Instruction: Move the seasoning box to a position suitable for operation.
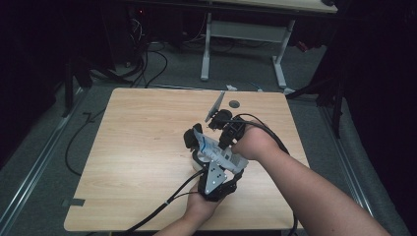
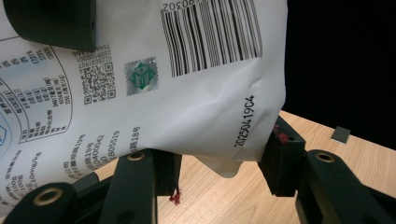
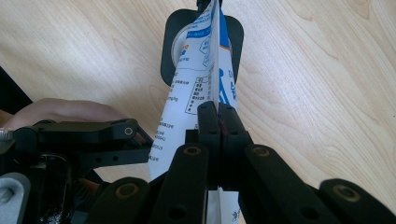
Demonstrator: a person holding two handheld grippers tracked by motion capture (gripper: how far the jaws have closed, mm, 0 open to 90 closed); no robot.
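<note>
High view | your left gripper clamps pouch base | right gripper pinches its top edge | long axis runs between them

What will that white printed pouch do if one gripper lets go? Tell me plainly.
The white pouch would probably sag: its film creases where the left gripper squeezes it. It looks light and thin, since the right gripper pinches its edge flat. The glossy surface may slip from a loose grip.
</note>
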